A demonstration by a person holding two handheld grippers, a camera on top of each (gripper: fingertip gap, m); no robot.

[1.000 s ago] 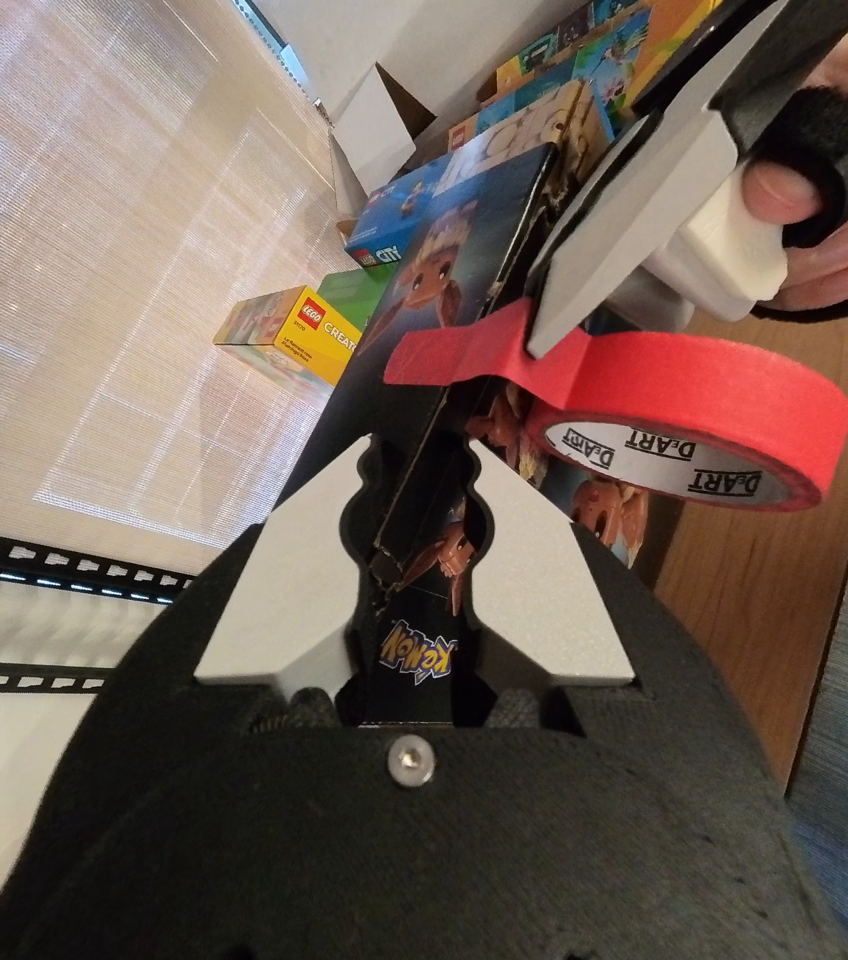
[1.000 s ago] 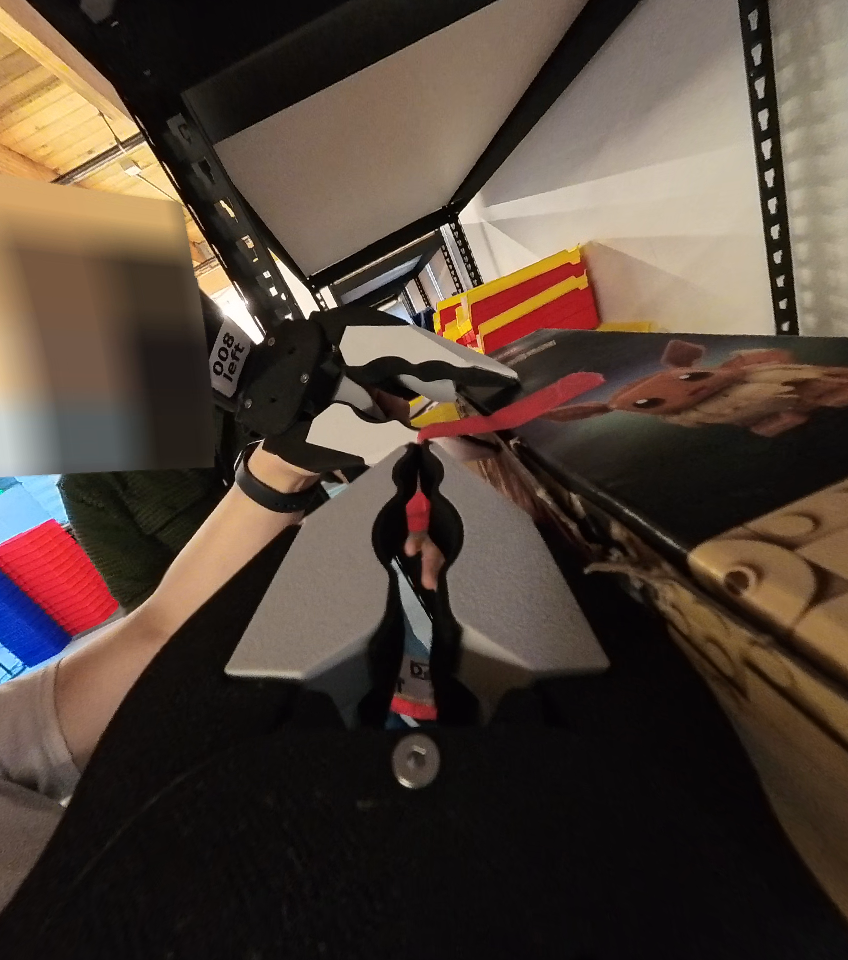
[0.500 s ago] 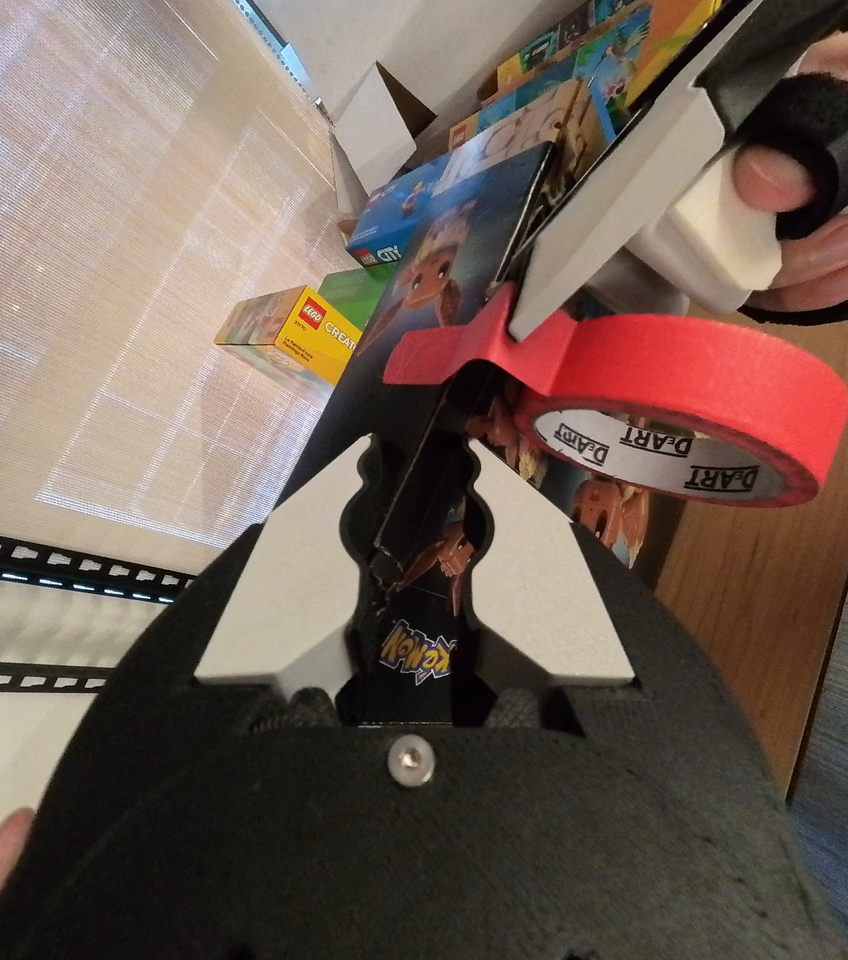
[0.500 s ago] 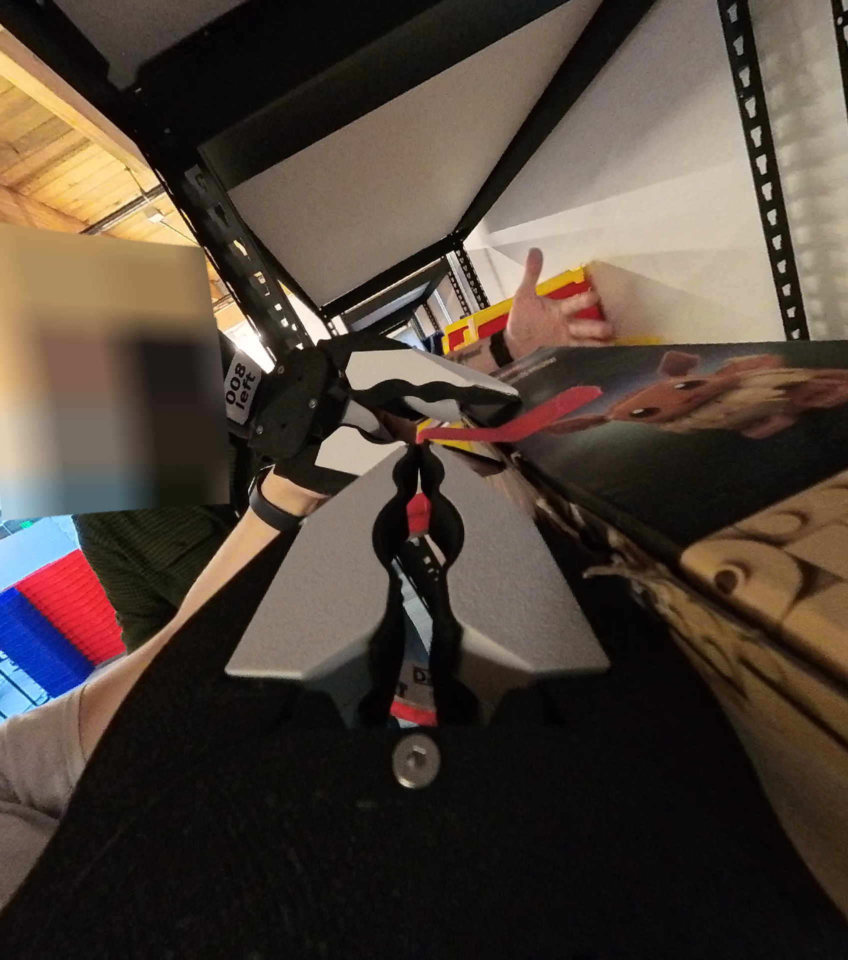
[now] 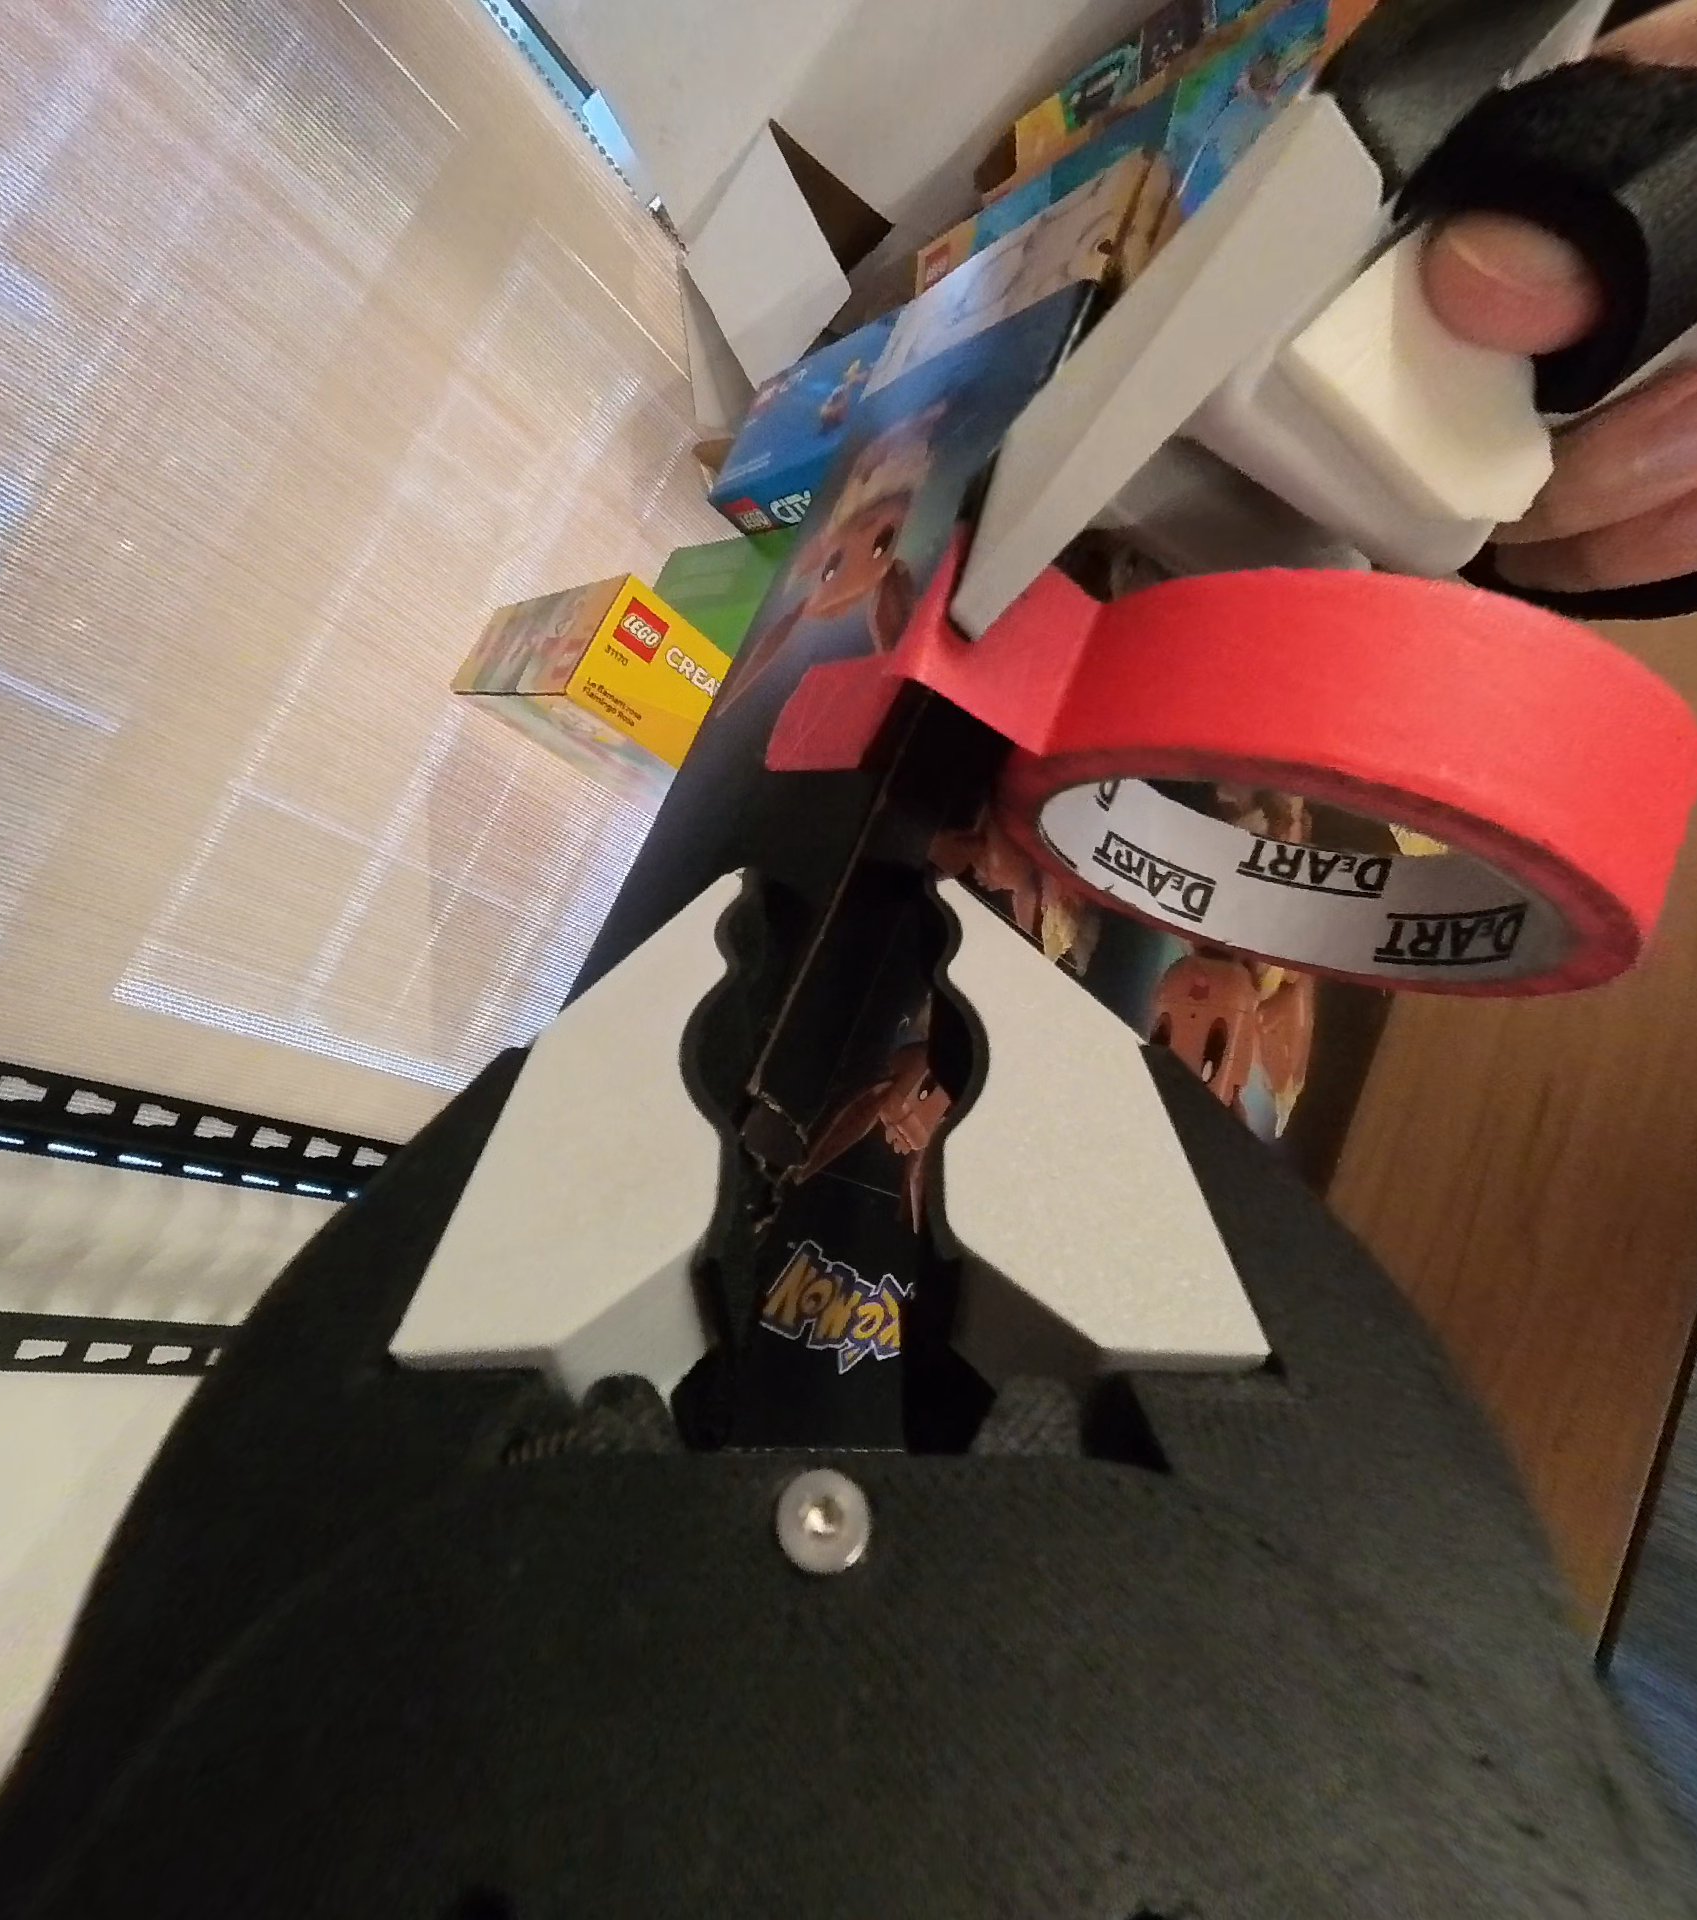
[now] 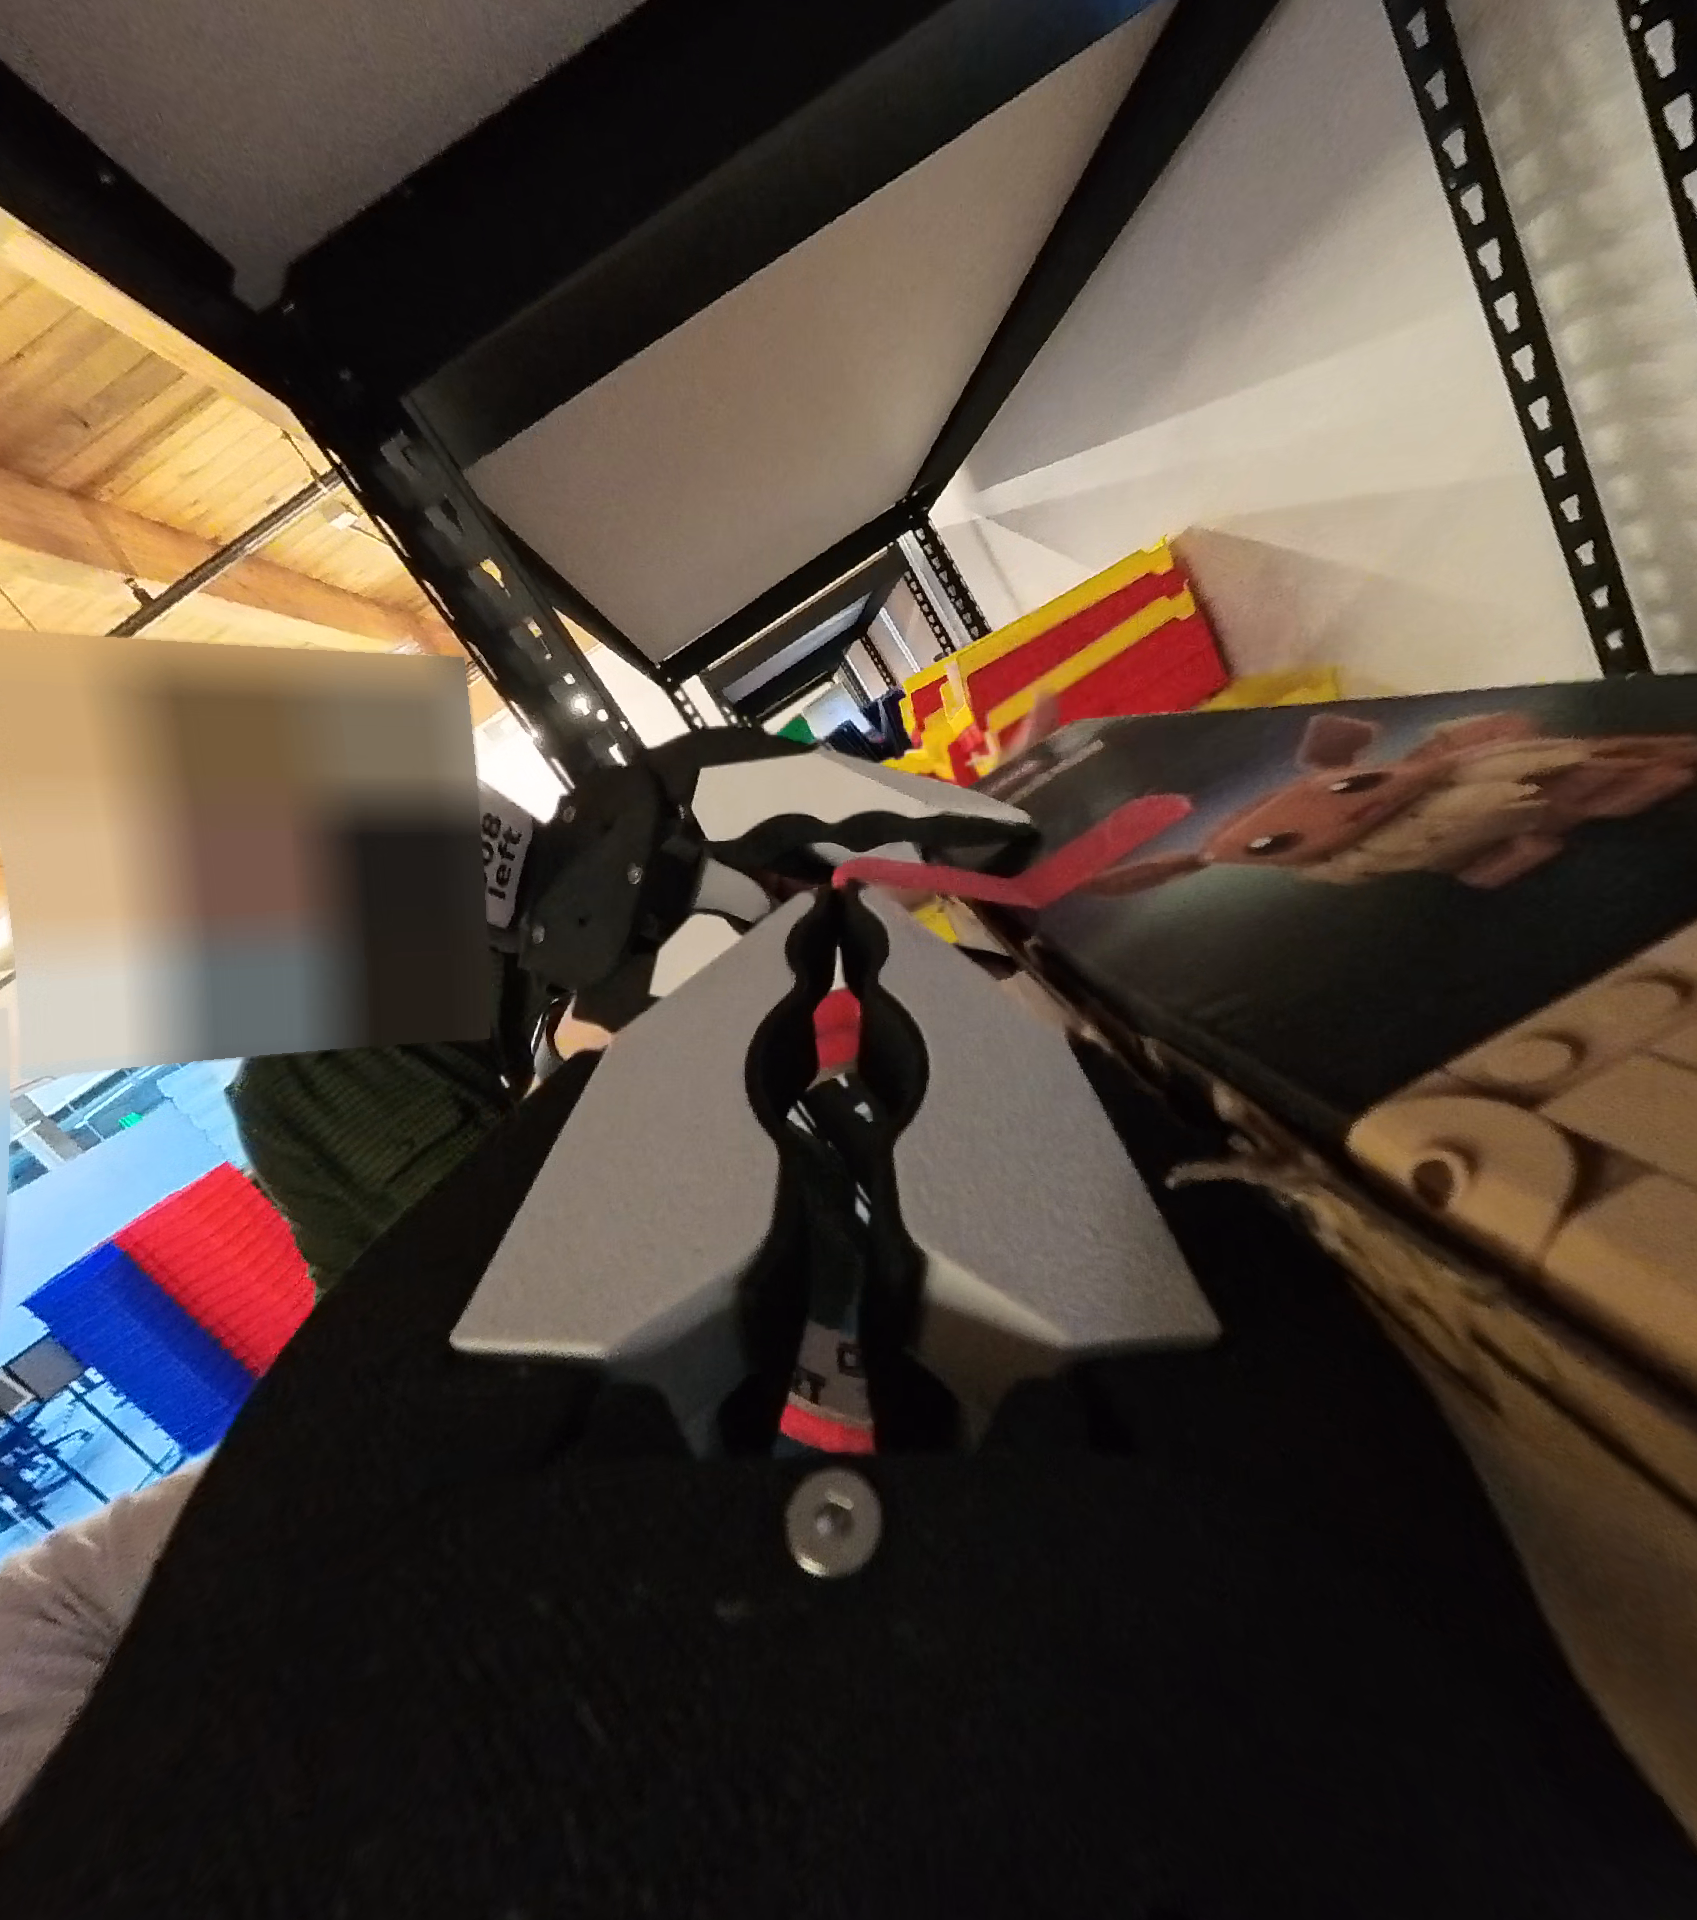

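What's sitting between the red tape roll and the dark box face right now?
In the left wrist view, a pulled-out tape strip runs from the red tape roll onto the dark box, with the right gripper tip pressing on it.

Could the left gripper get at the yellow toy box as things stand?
Probably not: the left gripper is shut on the dark box, which stands between its jaws and the yellow toy box beyond.
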